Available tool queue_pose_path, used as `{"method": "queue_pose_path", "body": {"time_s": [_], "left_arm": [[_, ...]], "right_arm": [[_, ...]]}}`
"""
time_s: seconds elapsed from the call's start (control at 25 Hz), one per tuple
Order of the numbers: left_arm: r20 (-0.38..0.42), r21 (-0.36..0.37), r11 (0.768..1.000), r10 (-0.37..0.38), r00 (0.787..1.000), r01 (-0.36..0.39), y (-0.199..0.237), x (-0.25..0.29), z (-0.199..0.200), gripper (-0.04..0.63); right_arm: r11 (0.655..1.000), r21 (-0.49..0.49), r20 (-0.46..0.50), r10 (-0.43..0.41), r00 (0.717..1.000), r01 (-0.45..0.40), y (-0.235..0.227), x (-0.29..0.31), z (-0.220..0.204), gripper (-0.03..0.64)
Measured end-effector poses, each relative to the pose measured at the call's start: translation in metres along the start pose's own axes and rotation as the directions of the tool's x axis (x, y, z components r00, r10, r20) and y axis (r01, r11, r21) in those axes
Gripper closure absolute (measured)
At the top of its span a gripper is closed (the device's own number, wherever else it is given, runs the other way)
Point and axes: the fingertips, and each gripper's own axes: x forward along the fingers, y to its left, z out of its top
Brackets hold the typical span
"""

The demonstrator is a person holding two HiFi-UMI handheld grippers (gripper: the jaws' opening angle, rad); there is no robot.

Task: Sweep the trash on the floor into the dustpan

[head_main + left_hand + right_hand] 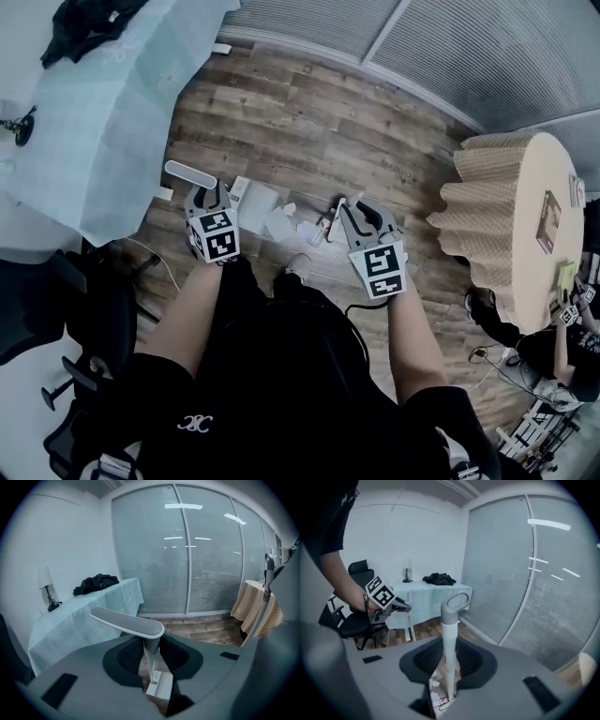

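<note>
In the head view my left gripper [208, 194] is shut on the dustpan's upright handle, whose flat grey grip [189, 173] sticks out beyond it. The pale dustpan [256, 201] rests on the wooden floor below. My right gripper [354, 209] is shut on the broom's white handle [338, 207]. Crumpled white paper and plastic trash [287, 223] lies on the floor between the two grippers. In the left gripper view the handle stem [150, 651] passes between the jaws down to the dustpan [160, 686]. In the right gripper view the broom handle [449, 634] with its looped end stands between the jaws above scraps of trash [439, 696].
A table under a pale blue cloth [103, 112] with dark clothing [89, 23] stands at left, and a black office chair [56, 319] beside me. A round table with a checked cloth [511, 225] is at right, with another person [572, 347] past it. Blinds line the glass wall [201, 555].
</note>
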Motion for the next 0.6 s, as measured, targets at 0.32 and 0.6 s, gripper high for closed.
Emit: {"method": "queue_pose_path", "body": {"time_s": [0.32,0.6], "left_arm": [[0.003,-0.021,0.998,-0.051,0.999,0.051,0.007,-0.001,0.000,0.488],[0.011,-0.013,0.995,-0.094,0.995,0.095,0.015,-0.002,-0.003,0.488]], "right_arm": [[0.996,0.088,0.060,-0.016,0.998,0.011,0.030,0.050,0.059,0.517],[0.982,0.187,0.125,-0.029,0.992,0.006,0.058,0.085,0.108,0.518]]}}
